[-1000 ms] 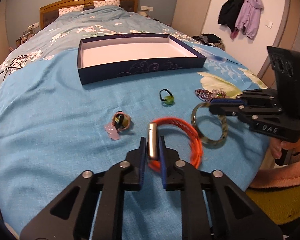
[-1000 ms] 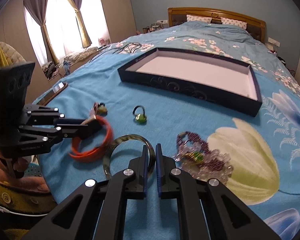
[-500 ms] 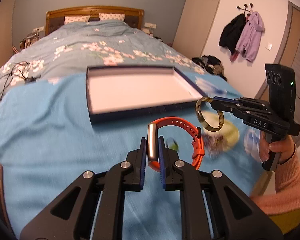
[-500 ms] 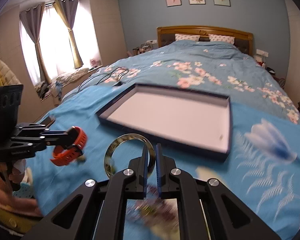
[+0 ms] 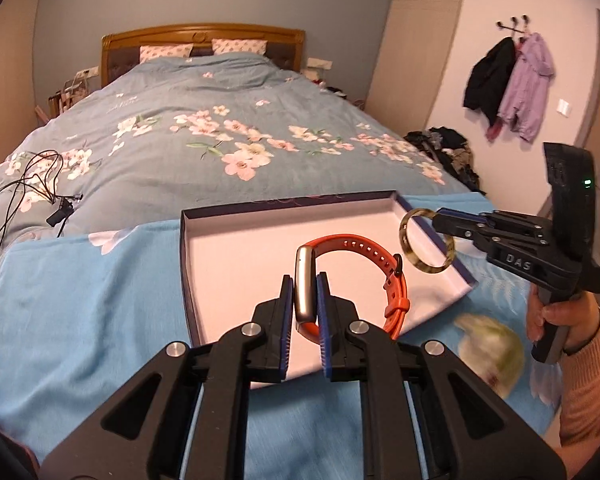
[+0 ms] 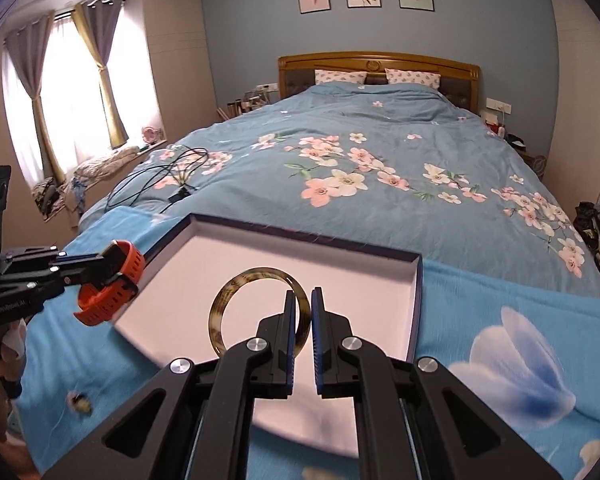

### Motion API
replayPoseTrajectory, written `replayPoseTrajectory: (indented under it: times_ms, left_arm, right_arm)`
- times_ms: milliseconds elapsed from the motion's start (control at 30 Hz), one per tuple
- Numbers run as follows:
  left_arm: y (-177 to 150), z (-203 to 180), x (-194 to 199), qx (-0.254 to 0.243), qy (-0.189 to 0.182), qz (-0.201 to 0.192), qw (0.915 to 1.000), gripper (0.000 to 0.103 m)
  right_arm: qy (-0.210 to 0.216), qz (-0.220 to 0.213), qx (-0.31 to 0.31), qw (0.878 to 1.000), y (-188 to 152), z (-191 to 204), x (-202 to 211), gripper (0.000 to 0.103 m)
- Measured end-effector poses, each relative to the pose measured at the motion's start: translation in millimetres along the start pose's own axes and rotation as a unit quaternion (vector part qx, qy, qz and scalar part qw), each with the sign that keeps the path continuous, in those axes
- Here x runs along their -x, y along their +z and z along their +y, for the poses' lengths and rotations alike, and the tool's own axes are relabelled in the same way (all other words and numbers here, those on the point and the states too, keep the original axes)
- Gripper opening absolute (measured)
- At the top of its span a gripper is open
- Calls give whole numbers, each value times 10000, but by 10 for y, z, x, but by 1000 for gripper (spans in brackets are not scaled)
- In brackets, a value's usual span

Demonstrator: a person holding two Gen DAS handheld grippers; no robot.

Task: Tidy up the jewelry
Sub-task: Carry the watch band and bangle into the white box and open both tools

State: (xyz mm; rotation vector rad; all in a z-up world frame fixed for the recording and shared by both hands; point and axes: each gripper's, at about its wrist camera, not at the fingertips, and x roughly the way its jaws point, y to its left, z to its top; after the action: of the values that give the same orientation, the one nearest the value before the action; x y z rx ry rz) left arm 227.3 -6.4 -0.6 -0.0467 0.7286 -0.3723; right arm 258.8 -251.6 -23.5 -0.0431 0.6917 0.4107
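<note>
My left gripper (image 5: 305, 292) is shut on an orange-strapped watch (image 5: 356, 276), gripping its silver case, and holds it above the near part of a dark blue shallow box (image 5: 186, 264) with a white inside. My right gripper (image 6: 304, 312) is shut on a mottled olive bangle (image 6: 236, 300) and holds it above the same box (image 6: 418, 300). In the left wrist view the right gripper (image 5: 438, 216) and the bangle (image 5: 410, 256) hang over the box's right edge. In the right wrist view the left gripper (image 6: 108, 262) and the watch (image 6: 108, 300) hang at the box's left edge.
The box lies on a light blue blanket (image 5: 72, 320) on a flowered bed. A small green ring (image 6: 79, 404) lies blurred on the blanket at lower left. Black cables (image 5: 28, 188) lie on the bed to the left. Coats (image 5: 508, 84) hang on the right wall.
Both grippers have lifted their pieces off the blanket and carried them forward over the box. The watch and the bangle now hang above its white inside.
</note>
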Motion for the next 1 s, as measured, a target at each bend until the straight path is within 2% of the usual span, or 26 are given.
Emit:
replayPoseTrajectory:
  times_ms: [167, 500, 833, 1000]
  left_arm:
    - [243, 104, -438, 161, 143, 184, 9996, 12]
    - [486, 307, -1162, 181, 364, 614, 9973, 12]
    - [557, 351, -1599, 186, 539, 984, 9935, 12]
    - [574, 365, -1733, 230, 587, 1182, 9910, 12]
  right_arm:
    - [-160, 201, -33, 9997, 135, -64, -332, 6]
    - [-318, 689, -82, 9971, 229, -135, -846, 6]
    - [-434, 1176, -220, 9919, 295, -193, -1112, 6]
    - [-474, 1260, -274, 9905, 326, -214, -1161, 6]
